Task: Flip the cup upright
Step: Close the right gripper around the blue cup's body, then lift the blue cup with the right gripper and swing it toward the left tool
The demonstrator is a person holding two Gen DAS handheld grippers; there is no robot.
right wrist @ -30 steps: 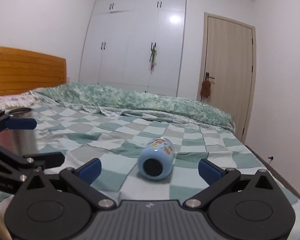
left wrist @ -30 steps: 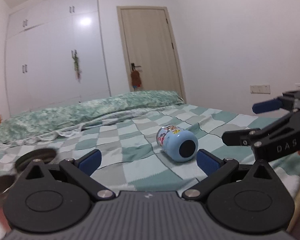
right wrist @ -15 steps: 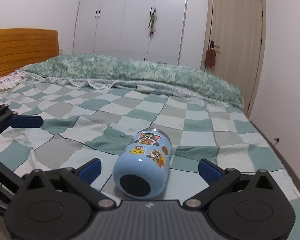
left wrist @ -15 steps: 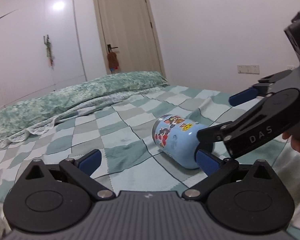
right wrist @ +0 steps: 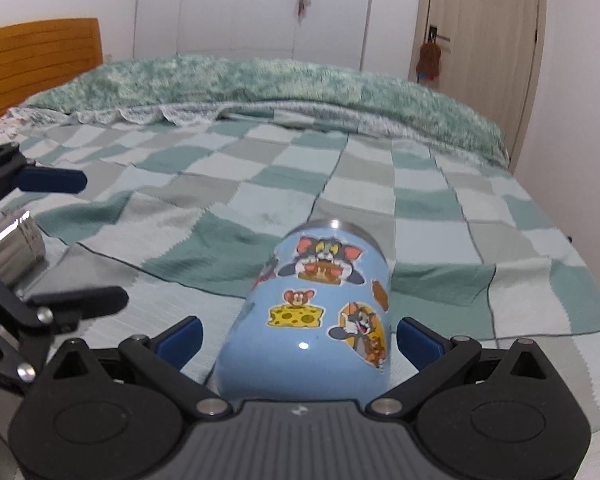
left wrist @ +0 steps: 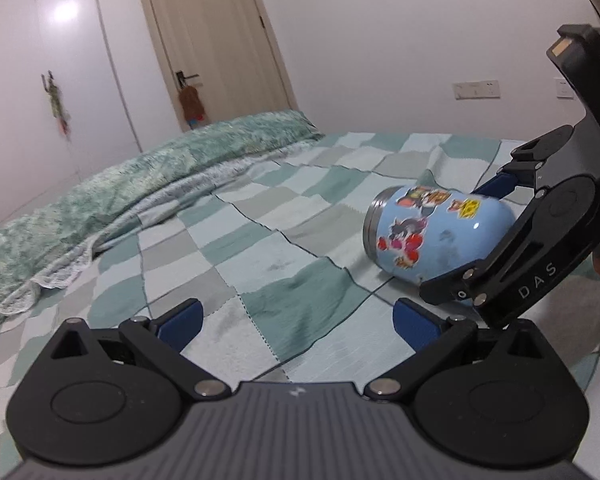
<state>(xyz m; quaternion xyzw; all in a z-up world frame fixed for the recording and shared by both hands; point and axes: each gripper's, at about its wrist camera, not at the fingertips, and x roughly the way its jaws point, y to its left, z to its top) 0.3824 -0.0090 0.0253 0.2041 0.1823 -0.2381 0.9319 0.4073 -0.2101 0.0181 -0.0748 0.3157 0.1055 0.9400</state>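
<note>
A light blue cup [right wrist: 320,312] with cartoon stickers lies on its side on the checkered bed cover, its metal rim pointing away from my right gripper. My right gripper [right wrist: 298,334] is open, its blue pads on either side of the cup's base end, not touching. In the left wrist view the cup [left wrist: 436,232] lies to the right, with the right gripper [left wrist: 496,236] straddling its base end. My left gripper [left wrist: 296,316] is open and empty, left of the cup.
The checkered green blanket [right wrist: 260,184] covers the bed, with a rolled green quilt [right wrist: 260,80] at the far side. A metal can [right wrist: 8,244] sits at the left. A wooden headboard [right wrist: 36,52], wardrobe and door [left wrist: 208,44] stand behind.
My right gripper has moved forward so the cup's base now sits between its open fingers. My left gripper has swung, so the cup now appears further right.
</note>
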